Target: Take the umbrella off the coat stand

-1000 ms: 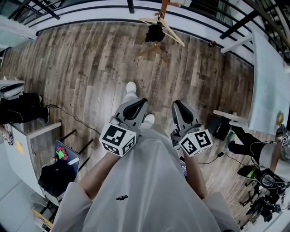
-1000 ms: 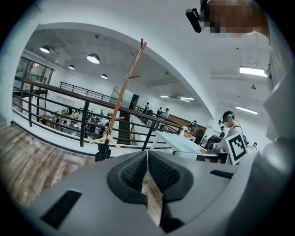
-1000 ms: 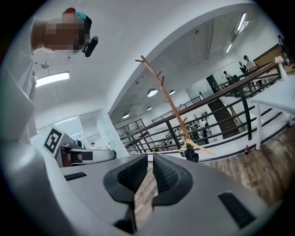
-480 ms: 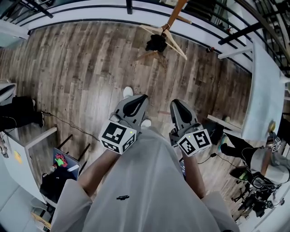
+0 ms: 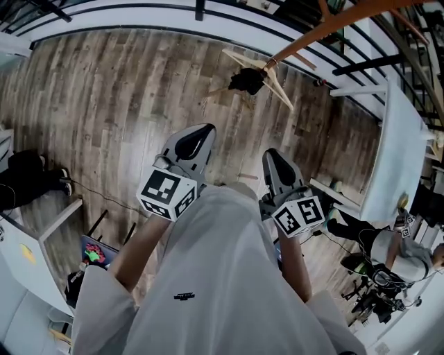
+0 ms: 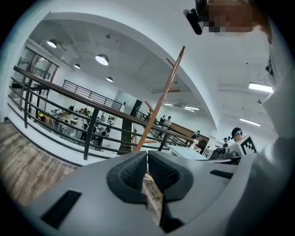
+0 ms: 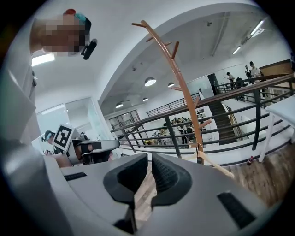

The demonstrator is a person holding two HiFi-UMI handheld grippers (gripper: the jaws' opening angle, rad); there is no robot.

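The wooden coat stand [image 5: 326, 24] leans in from the head view's top right, and its foot stands on the plank floor near the railing. A small black bundle [image 5: 246, 80], seemingly the folded umbrella, hangs low on it beside a pale wooden hanger [image 5: 277, 82]. My left gripper [image 5: 202, 130] is held out in front of the person, shut and empty, well short of the stand. My right gripper [image 5: 270, 154] is beside it, also shut with nothing in it. The stand's pole [image 6: 159, 101] rises above the left gripper [image 6: 147, 156]. In the right gripper view the pole [image 7: 182, 87] and hanger [image 7: 216, 167] show past the right gripper [image 7: 150, 159]; the umbrella is hidden.
A black railing [image 5: 139, 8] runs behind the stand. A white table [image 5: 399, 145] stands at the right, with a seated person [image 5: 374, 232] and camera gear near it. At the left are another person's legs [image 5: 28, 177], a cable [image 5: 104, 197] and a desk [image 5: 21, 243].
The person has walked toward the coat stand, which now looms larger and further right in the head view. Both grippers moved forward with the person, the left reaching further ahead. Both stayed shut.
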